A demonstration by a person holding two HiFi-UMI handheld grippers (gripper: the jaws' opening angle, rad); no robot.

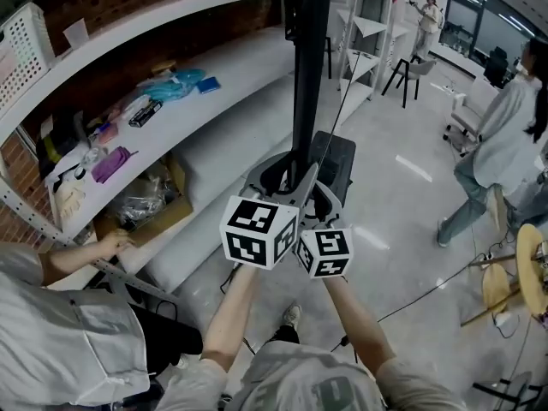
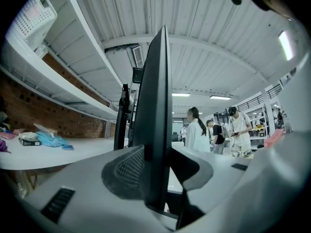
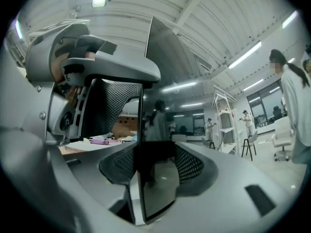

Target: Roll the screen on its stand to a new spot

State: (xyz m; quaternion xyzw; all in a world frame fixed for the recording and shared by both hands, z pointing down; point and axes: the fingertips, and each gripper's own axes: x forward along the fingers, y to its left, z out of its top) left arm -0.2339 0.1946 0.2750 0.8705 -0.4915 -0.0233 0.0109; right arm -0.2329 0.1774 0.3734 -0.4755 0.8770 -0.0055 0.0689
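Both grippers on the screen (image 1: 307, 67). Left gripper (image 1: 280, 184): in the left gripper view its 2 jaws (image 2: 156, 165) are closed onto the screen (image 2: 154, 106), which appears edge-on as a thin dark panel rising straight up from between the pads; the mesh pad (image 2: 127, 171) lies flat against the panel's left face. Right gripper (image 1: 319, 202): in the right gripper view the jaws (image 3: 156, 165) pinch the same panel, with a mesh pad (image 3: 190, 164) on either side and the glossy screen face (image 3: 164, 67) standing up and beyond them, reflecting ceiling lights and people. In the head view the 2 grippers sit side by side, marker cubes toward the person, jaws meeting at the dark upright panel; the left one is just left of the right one and they are nearly touching. The dark stand base (image 1: 339, 163) is on the floor (image 1: 402, 229), directly beyond and below the jaws. Left of the jaws runs a white shelf (image 1: 214, 71) carrying small packets, with a cardboard box (image 1: 158, 217) on the level beneath it. A crouching person (image 1: 60, 324) is at the near left; another person (image 1: 505, 135) walks well to the right of the jaws.
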